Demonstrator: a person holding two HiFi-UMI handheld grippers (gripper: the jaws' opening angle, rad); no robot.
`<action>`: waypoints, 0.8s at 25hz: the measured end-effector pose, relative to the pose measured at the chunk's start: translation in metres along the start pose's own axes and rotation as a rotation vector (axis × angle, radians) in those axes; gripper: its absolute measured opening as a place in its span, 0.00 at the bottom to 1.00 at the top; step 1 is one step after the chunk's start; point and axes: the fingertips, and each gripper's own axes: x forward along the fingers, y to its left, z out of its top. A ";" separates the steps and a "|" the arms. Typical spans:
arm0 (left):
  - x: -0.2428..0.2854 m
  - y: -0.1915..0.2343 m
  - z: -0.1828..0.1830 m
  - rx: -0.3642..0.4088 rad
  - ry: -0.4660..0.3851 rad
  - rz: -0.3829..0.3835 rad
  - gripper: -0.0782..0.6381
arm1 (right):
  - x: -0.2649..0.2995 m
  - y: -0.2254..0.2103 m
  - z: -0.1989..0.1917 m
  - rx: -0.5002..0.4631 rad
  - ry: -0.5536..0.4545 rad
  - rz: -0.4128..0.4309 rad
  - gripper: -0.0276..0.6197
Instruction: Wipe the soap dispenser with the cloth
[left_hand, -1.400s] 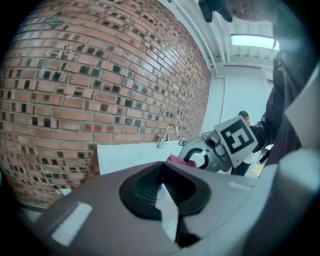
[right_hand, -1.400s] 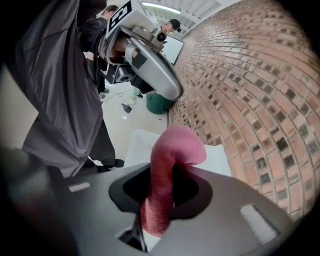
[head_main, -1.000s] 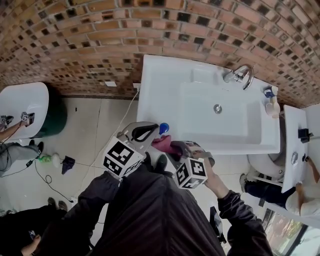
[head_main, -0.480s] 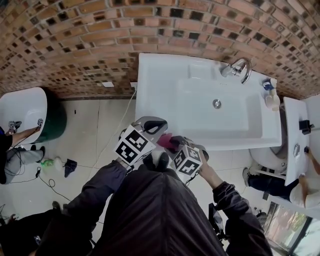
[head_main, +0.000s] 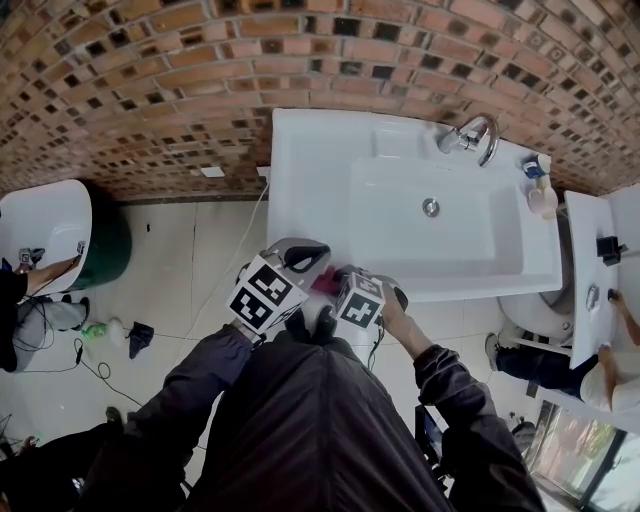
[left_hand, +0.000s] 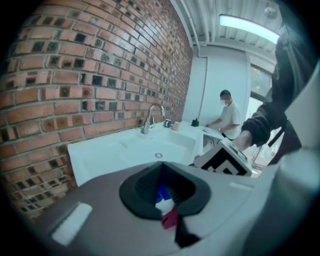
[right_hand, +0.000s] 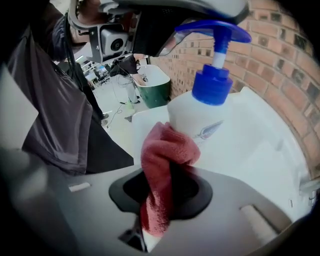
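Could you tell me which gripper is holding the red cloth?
The right gripper: the red cloth sits pinched between its jaws, while the left gripper grips the soap dispenser.

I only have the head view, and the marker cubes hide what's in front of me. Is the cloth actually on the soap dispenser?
Observer: Yes. In the right gripper view the red cloth is bunched against the white body of the soap dispenser, just below its blue collar.
Operator: Does the right tool have a grip on the cloth?
Observer: Yes. The right tool has its jaws closed on the cloth, and the cloth's free end sticks out toward the bottle.
Operator: What is holding the bottle up?
Observer: The left tool, it seems. Its own view shows the blue and white dispenser between its closed jaws.
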 end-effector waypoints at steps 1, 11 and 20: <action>-0.001 0.000 0.000 -0.001 -0.001 -0.003 0.11 | 0.000 0.000 0.000 -0.009 0.000 0.004 0.18; -0.004 0.003 -0.001 0.006 -0.015 0.017 0.11 | -0.071 -0.030 -0.006 0.576 -0.338 0.176 0.18; -0.003 0.003 0.000 0.003 -0.023 0.030 0.11 | -0.056 -0.070 0.019 1.316 -0.711 0.474 0.18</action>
